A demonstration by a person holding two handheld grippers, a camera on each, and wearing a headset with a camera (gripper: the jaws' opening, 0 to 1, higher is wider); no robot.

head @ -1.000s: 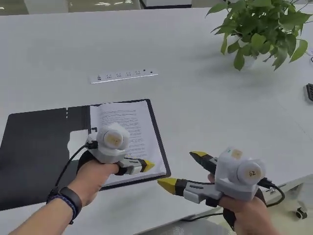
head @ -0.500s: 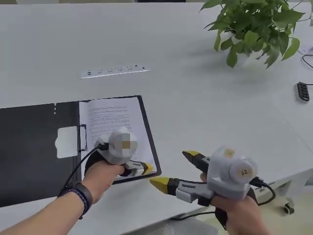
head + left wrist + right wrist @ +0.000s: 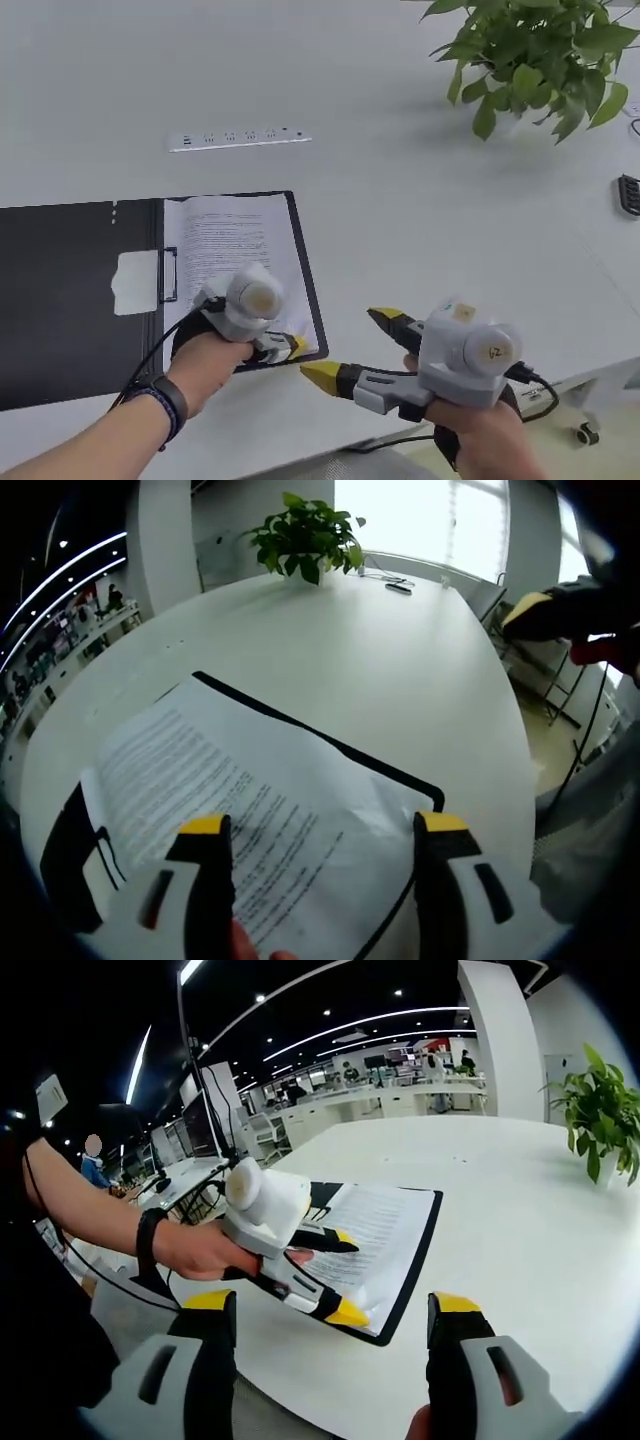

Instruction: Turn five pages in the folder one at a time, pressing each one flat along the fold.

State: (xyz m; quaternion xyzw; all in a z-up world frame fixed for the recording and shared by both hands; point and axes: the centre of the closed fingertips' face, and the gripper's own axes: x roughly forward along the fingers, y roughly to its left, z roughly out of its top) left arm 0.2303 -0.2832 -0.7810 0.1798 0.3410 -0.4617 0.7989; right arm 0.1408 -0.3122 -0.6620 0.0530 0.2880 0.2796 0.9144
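Table point(image 3: 420, 200): white, wide, carrying all items noted below.

Folder point(image 3: 70, 290): black, lying open and flat at the near left of the table. The left half shows the dark inner cover with a pale label point(image 3: 137, 283) beside the spine. The right half carries the paper.

Plant point(image 3: 530, 50): green and leafy, at the far right of the table, well apart from the folder.

Page point(image 3: 235, 245): a printed sheet lying on the right half of the folder, with the black cover showing as a border along its right and near edges.

Power strip point(image 3: 235, 139): white, lying flat on the table beyond the folder.

Right claw point(image 3: 350, 345): held over the near part of the table, just right of the folder's near right corner and apart from it. The jaws stand wide apart with nothing between them.

Left claw point(image 3: 285, 347): over the near right corner of the page. In the left gripper view its jaws are spread wide, gripping nothing. Contact with the paper cannot be determined.

Wristband point(image 3: 160, 395): dark, on the left wrist.
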